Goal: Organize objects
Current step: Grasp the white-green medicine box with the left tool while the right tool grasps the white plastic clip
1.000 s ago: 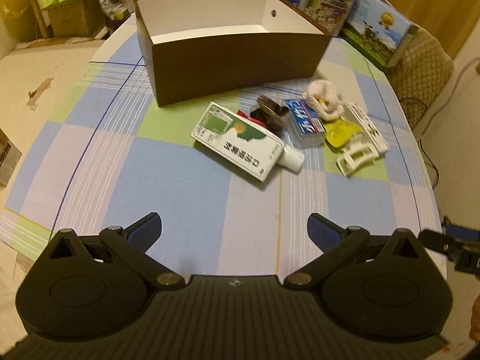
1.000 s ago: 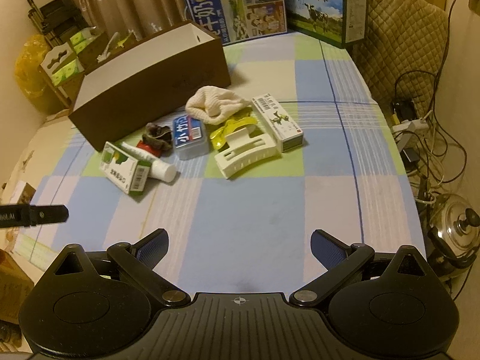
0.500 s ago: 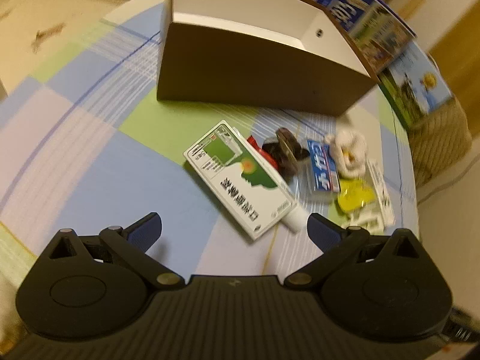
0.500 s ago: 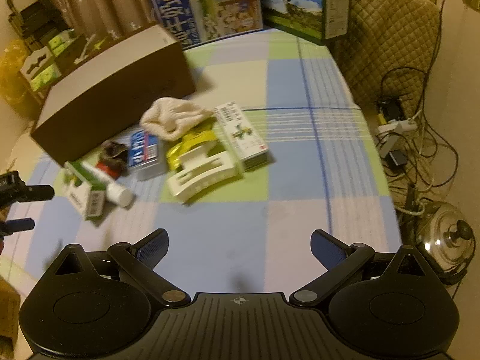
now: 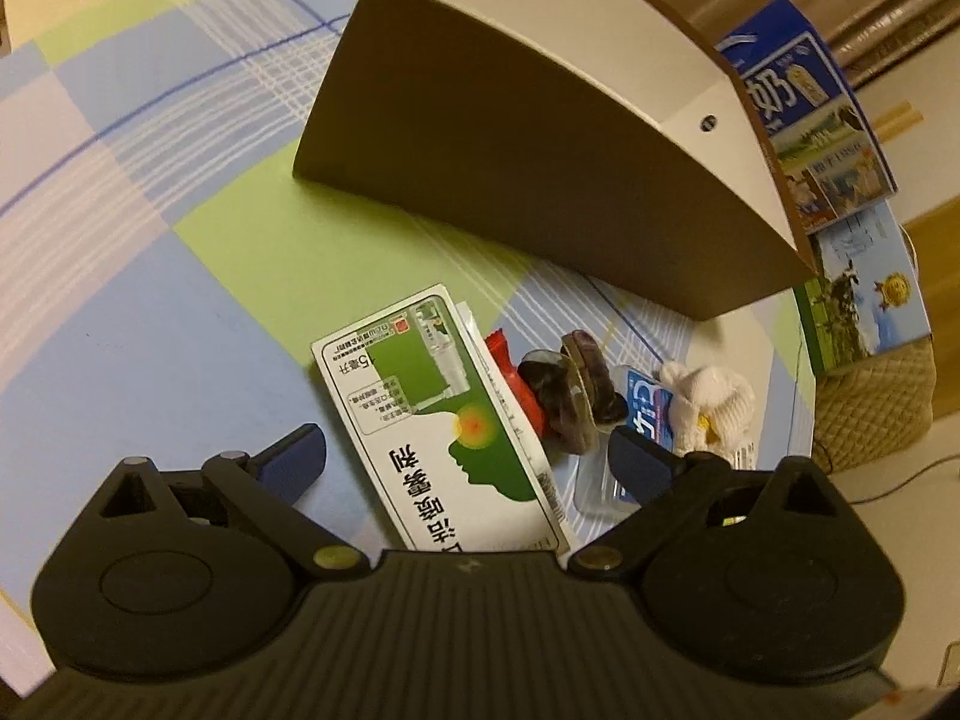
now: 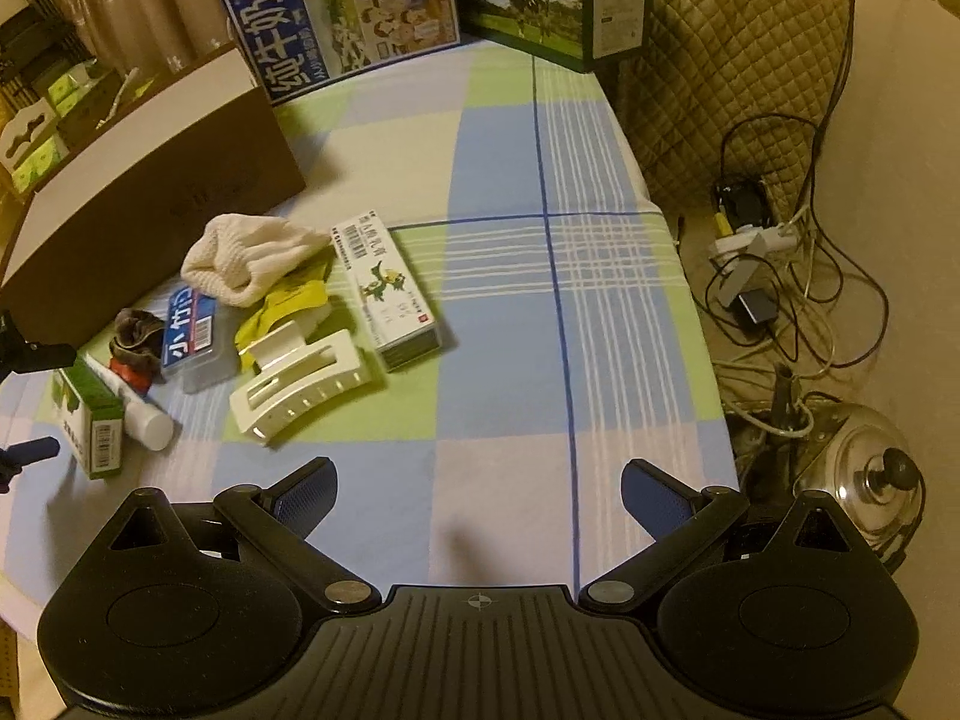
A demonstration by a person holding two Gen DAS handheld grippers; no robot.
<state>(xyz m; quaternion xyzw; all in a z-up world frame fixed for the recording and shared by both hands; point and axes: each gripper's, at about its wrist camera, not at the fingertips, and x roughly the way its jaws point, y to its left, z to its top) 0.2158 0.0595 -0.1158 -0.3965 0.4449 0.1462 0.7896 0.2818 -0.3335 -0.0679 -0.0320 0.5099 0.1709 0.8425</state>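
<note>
The tabletop (image 6: pixel 600 312) is covered by a checked cloth of blue, green and pale squares. A brown storage box (image 5: pixel 540 180) with a white interior is set toward its back, and two milk cartons (image 6: pixel 342 12) are stood behind it. Before the box a cluster of things is laid: a green-and-white medicine box (image 5: pixel 444 426), a white tube (image 6: pixel 141 414), a blue-labelled clear case (image 6: pixel 195 333), a white knitted cloth (image 6: pixel 252 258), a yellow packet (image 6: pixel 282 309), a white hair claw (image 6: pixel 300 384) and a second slim carton (image 6: pixel 390 288). The left tongs (image 5: pixel 465 459) are held spread wide over the medicine box, without contact. The right tongs (image 6: pixel 477 495) are spread and empty above bare cloth. A quilted chair (image 6: pixel 732 60), tangled cables (image 6: pixel 780 276) and a steel pot (image 6: pixel 864 498) are seen at the right.
</note>
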